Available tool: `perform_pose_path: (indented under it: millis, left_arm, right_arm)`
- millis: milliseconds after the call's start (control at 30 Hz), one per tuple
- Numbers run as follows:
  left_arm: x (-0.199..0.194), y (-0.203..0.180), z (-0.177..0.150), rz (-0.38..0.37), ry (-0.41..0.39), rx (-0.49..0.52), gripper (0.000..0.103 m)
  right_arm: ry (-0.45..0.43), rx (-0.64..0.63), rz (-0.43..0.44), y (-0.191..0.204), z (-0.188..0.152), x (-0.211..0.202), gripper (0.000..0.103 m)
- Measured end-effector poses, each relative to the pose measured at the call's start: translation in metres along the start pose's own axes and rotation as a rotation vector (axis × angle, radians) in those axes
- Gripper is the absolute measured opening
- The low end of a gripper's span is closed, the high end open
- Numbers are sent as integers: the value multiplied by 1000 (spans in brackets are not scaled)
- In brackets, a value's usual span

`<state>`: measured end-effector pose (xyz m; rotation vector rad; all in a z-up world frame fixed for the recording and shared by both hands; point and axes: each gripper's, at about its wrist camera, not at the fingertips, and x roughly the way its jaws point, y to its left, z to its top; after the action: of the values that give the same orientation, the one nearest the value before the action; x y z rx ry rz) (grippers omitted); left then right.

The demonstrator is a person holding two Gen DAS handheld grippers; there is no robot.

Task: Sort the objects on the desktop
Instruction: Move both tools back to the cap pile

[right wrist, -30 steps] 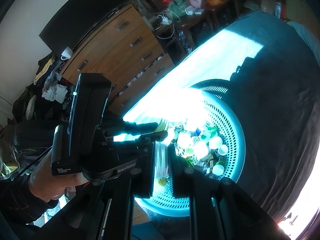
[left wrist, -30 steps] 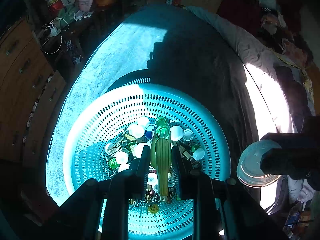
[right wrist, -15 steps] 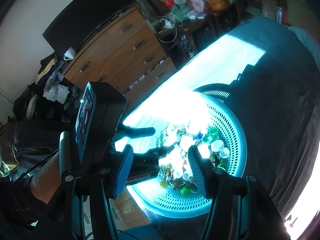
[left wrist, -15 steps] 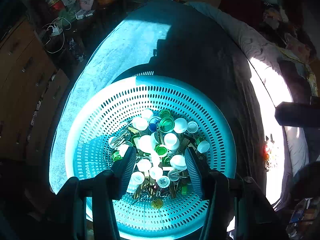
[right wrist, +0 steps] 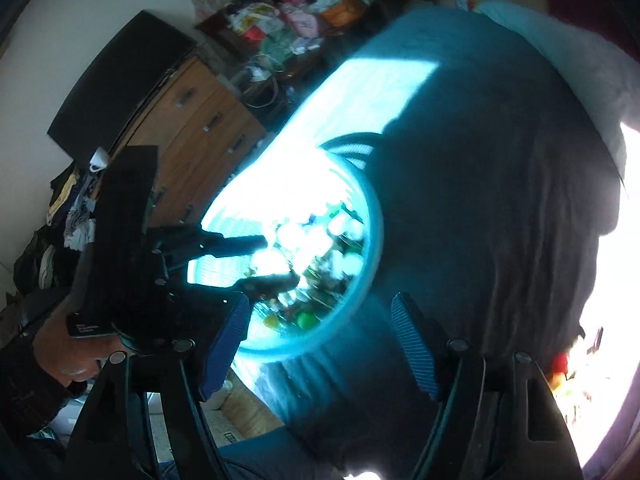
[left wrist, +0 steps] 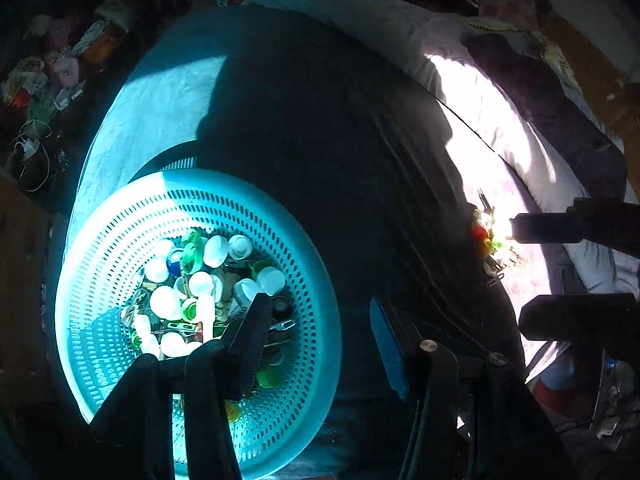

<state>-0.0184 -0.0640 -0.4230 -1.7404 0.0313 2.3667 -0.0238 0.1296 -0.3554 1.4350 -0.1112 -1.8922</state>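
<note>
Bottle caps heaped in teal basket at 9 o'clock; left gripper parted and empty, right gripper fingers just widening, empty.

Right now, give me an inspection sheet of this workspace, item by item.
Surface: dark cloth, part sunlit.
Job's things: teal perforated basket heaped with bottle caps and clips.
Clutter: small bright pile right of basket, too glary to identify.
Grippers: left gripper open, empty; right gripper open, empty, jaws just opened further.
Cables: white cords by the dresser.
Surroundings: wooden dresser, piled bags, bedding.
</note>
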Motion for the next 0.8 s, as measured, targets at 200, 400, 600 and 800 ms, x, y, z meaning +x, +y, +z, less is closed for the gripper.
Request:
perform_pose_path:
  millis: [200, 400, 600, 800]
  left_arm:
    - [86, -137, 12, -140, 71, 179, 52]
    - [172, -211, 27, -224, 63, 151, 52]
    - [216, -236, 35, -252, 48, 119, 52]
    - [243, -247, 35, -207, 54, 85, 51]
  right_arm:
    - [-28, 233, -169, -126, -116, -54, 72]
    - [28, 435, -209, -222, -213, -80, 72]
    - [25, 525, -188, -274, -255, -84, 72]
    - [41, 509, -151, -294, -257, -75, 60]
